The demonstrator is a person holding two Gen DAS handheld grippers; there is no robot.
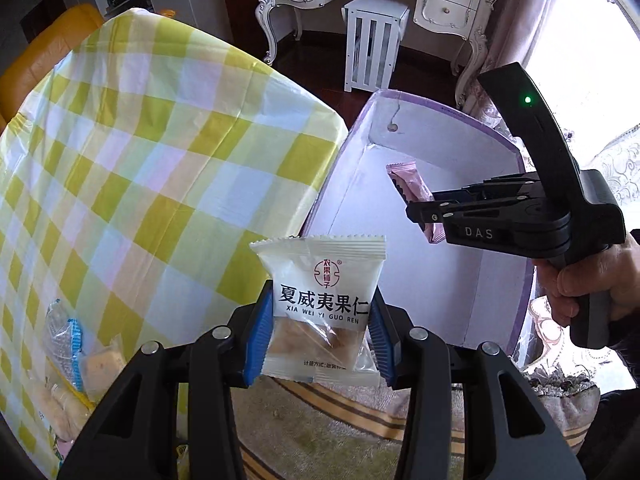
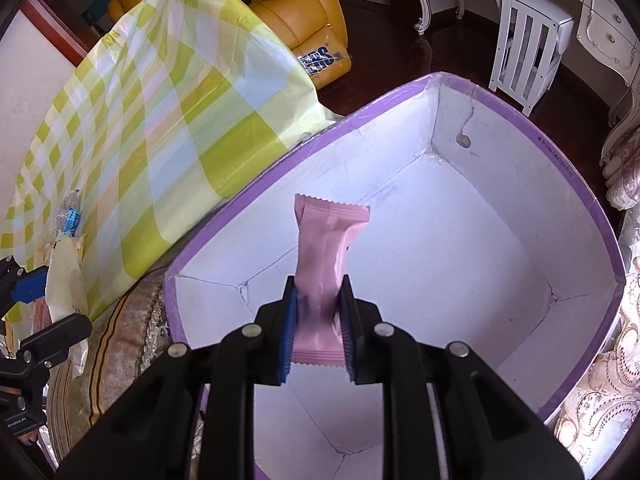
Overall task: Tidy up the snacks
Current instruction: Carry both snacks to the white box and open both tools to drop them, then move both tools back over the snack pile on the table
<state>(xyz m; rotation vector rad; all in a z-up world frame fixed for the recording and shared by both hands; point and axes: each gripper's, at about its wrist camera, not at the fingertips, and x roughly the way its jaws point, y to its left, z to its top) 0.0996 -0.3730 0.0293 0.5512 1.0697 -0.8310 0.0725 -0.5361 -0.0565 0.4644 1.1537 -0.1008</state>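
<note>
A yellow-green checked cloth (image 2: 152, 128) is lying beside the box (image 2: 592, 200), purple-rimmed, white inside; above the box a pink packet (image 2: 326, 240) is showing.

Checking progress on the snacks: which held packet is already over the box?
The pink packet in the right gripper, above the purple-rimmed box; the white packet isn't.

The left gripper (image 1: 320, 332) points steeply down, its blue pads (image 1: 259, 334) clamped on a packet. The right gripper (image 2: 318, 320) points down likewise, pads pinching another; a hand (image 1: 592, 280) grips its handle.
</note>
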